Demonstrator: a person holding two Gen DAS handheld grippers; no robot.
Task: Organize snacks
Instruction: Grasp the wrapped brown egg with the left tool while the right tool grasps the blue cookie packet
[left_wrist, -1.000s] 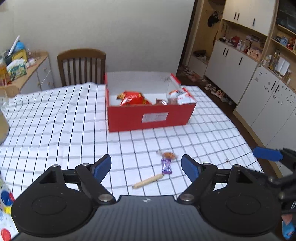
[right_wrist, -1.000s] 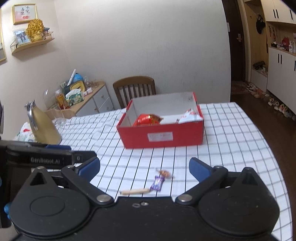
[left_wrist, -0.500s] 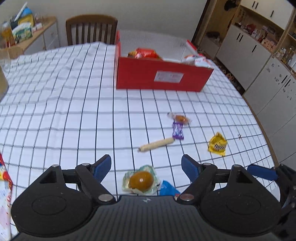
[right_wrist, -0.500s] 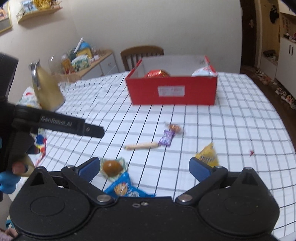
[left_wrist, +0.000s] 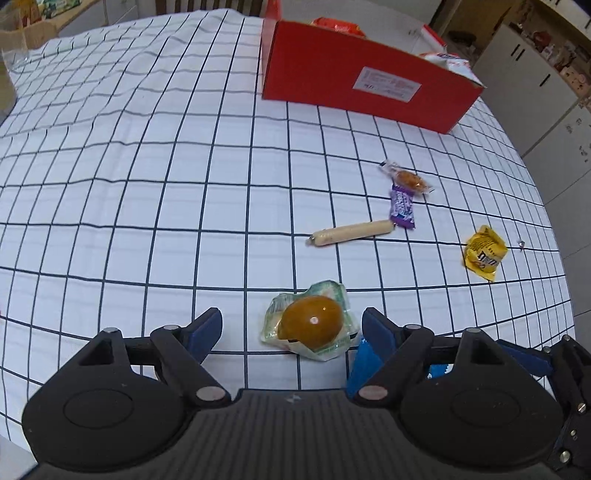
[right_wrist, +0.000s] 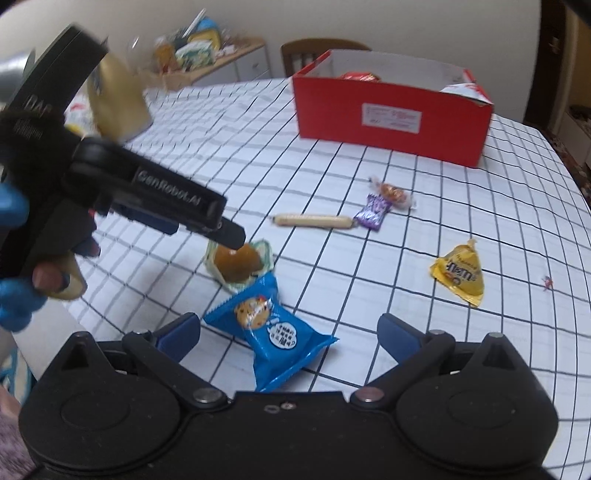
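1. left gripper (left_wrist: 291, 325): jaws spread wide, nothing pinched. it points steeply down at the desk (left_wrist: 110, 184), with the clear-wrapped brown snack (left_wrist: 308, 323) lying between its fingers but untouched. judgement: positioned to close on that snack.
2. clear-wrapped brown snack: flat on the checked cloth, nearest the front edge, its corner touching the blue cookie packet (right_wrist: 271, 330). the overlap could drag the packet along in a grasp.
3. right gripper (right_wrist: 288, 332): jaws spread, nothing pinched. the blue cookie packet lies between its fingers, towards the left one; whether a pad touches the wrapper is unclear from this angle.
4. sausage stick (left_wrist: 351, 232): mid-desk, lying level, its right end touching the purple candy (left_wrist: 402, 206).
5. orange wrapped sweet (left_wrist: 408, 179): just beyond the purple candy.
6. yellow pouch (left_wrist: 484, 253): alone, well to the right, near the desk edge.
7. red box (left_wrist: 365, 85): far side of the desk, open-topped, already holding several packets. judgement: it serves as the collection point; six loose snacks remain outside it, so the task is at an early stage.
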